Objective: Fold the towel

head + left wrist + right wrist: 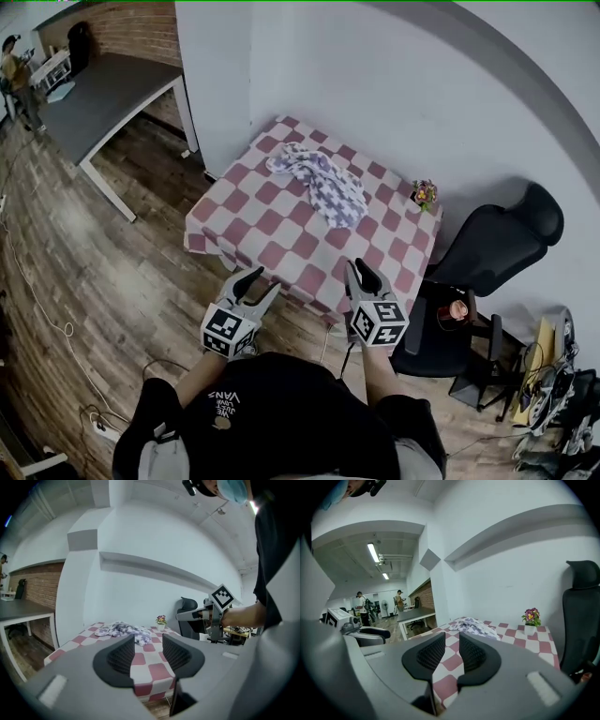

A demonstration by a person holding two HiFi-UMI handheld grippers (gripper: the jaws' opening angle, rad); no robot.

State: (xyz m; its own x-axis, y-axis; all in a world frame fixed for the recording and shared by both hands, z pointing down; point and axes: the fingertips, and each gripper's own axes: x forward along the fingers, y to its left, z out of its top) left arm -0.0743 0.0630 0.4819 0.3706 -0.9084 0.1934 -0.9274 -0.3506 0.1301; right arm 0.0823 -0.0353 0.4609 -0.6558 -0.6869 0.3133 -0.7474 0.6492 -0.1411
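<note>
Hadn't started the fold yet: my left gripper [255, 281] and right gripper [363, 270] hung short of the surface [246, 223], both with jaws apart and empty. The towel [323, 183] lay crumpled toward the far side of the checkered cloth, so I figured the next move was reaching in for two corners. Room was a white wall behind, with a black chair [487, 246] off right.

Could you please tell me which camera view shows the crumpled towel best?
The head view: it looks down on the whole towel, crumpled on the checkered table. Both gripper views show it small and nearly edge-on, beyond their jaws.
</note>
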